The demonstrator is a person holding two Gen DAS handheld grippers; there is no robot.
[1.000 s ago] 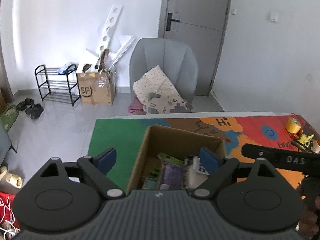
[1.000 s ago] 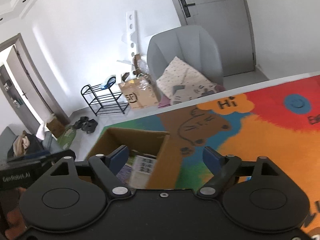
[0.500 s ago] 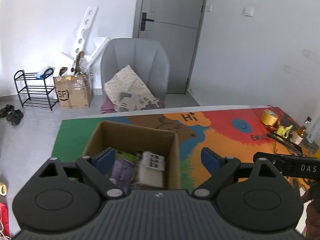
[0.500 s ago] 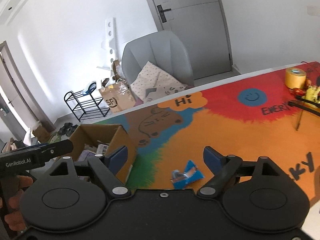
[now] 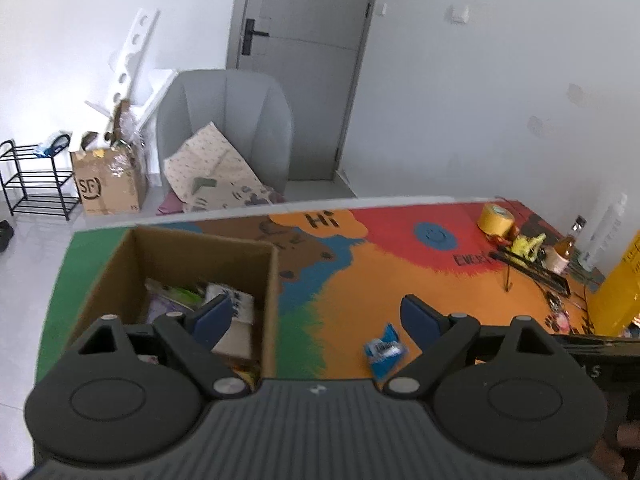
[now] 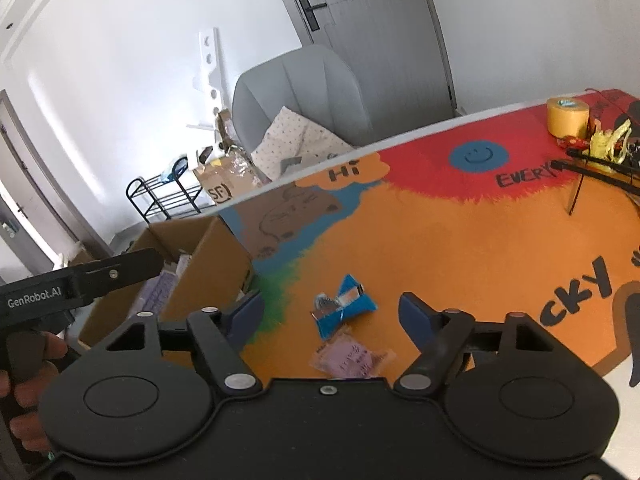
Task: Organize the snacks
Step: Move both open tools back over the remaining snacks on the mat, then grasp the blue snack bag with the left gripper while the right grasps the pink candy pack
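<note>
Crinkled blue foil snack packet (image 6: 343, 307) lies flat on the painted table (image 6: 460, 240), long axis diagonal; thin pink sachet (image 6: 354, 360) beside it. Corrugated cardboard box (image 5: 256, 280) holds packets. Left tool (image 5: 316, 316) and right tool (image 6: 330, 312) both gape, empty.

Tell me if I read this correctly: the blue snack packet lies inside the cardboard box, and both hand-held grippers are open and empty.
Not quite. The blue snack packet lies on the colourful table mat, outside the cardboard box, to its right, as the right wrist view shows. The rest holds: the left hand-held gripper and the right hand-held gripper are both open and empty.
</note>
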